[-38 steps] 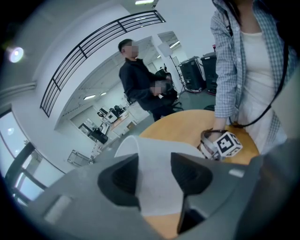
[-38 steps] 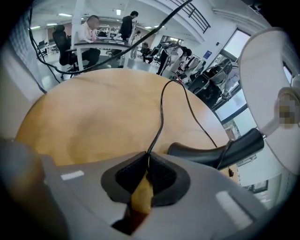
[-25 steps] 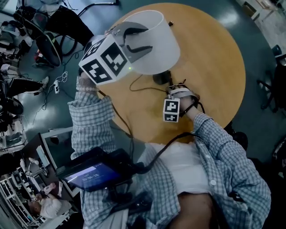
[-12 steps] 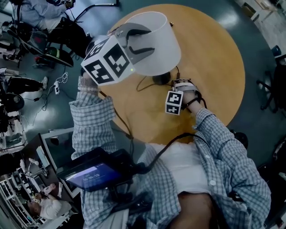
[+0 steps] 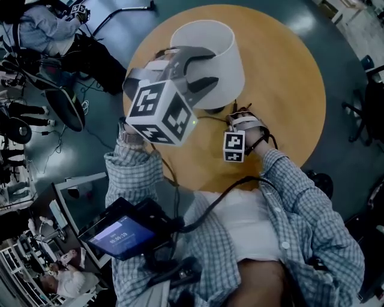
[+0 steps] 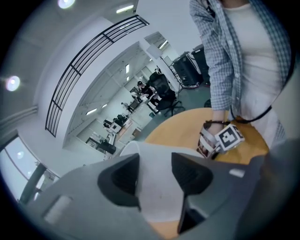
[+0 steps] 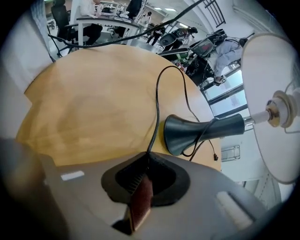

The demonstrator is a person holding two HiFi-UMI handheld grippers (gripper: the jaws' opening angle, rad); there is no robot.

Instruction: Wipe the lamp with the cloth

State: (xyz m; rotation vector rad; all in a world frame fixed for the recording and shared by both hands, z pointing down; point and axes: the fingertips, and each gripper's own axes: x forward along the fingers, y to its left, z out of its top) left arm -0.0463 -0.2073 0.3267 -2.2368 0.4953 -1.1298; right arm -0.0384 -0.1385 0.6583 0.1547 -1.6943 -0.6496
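Left tool point(image 5: 209, 68), jaws wide apart, has slid toward frame centre. White lamp shade point(image 5: 225, 42), upper centre, sits between them, no grip seen. Right tool point(image 7: 145, 176) clamps dark red cloth point(image 7: 140, 204) low beside lamp base point(image 7: 187, 133) on counter point(image 5: 282, 90). Wiping apparently not begun.

It was an open lab hall: desks point(image 7: 96, 21) with seated people point(image 7: 89, 11), chairs point(image 6: 161, 93), a balcony railing point(image 6: 89, 58).

1 lamp point(image 5: 228, 57) — prob. 1 cloth point(image 7: 140, 202)
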